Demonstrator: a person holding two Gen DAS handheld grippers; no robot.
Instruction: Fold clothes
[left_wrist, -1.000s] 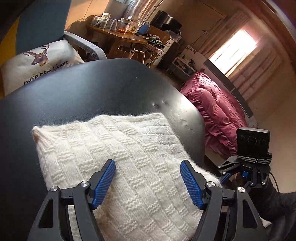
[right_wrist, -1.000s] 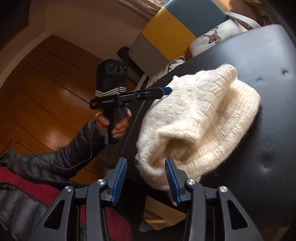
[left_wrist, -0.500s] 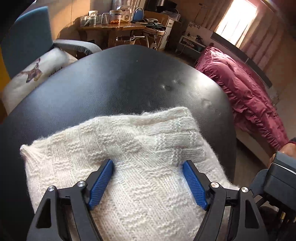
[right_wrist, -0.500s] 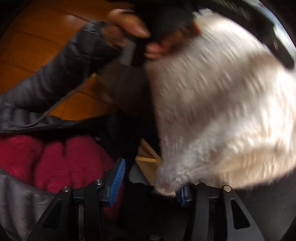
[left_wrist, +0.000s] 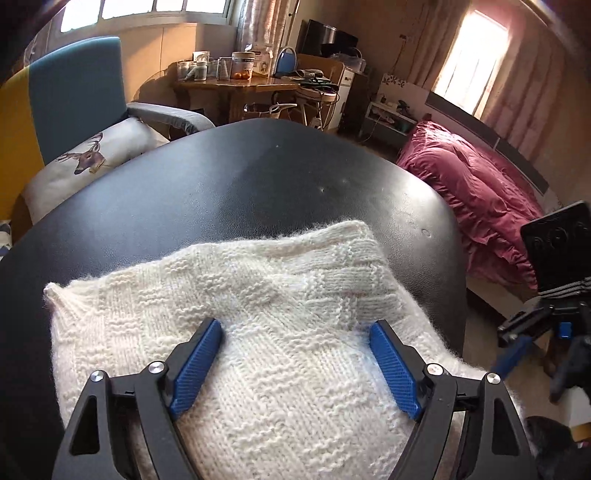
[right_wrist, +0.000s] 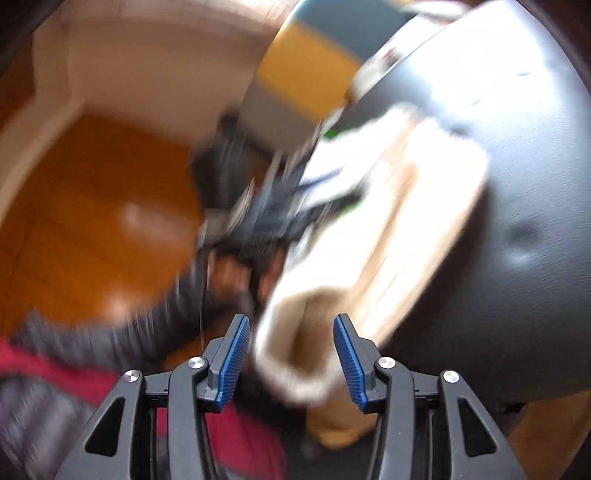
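A folded cream knit sweater (left_wrist: 236, 306) lies on the black padded table (left_wrist: 221, 177), near its front edge. My left gripper (left_wrist: 295, 332) hovers open just over the sweater, its blue pads (left_wrist: 195, 369) wide apart on either side of a raised fold. The right wrist view is blurred by motion. There the sweater (right_wrist: 388, 229) shows as a thick roll, and its open end sits between the spread fingers of my right gripper (right_wrist: 291, 332), which is open. The left gripper (right_wrist: 258, 210) and the hand holding it appear at the sweater's left side. The right gripper (left_wrist: 546, 314) shows at the far right of the left wrist view.
A chair with a deer-print cushion (left_wrist: 88, 158) stands at the table's left. A bed with a crimson quilt (left_wrist: 472, 192) lies to the right. A cluttered wooden desk (left_wrist: 240, 85) stands behind. Orange wood floor (right_wrist: 92, 203) lies below the table edge.
The right gripper swung fast, first close in under the sweater's end, then back, and now brackets that end. The left gripper tilted up slightly and stayed open over the sweater.
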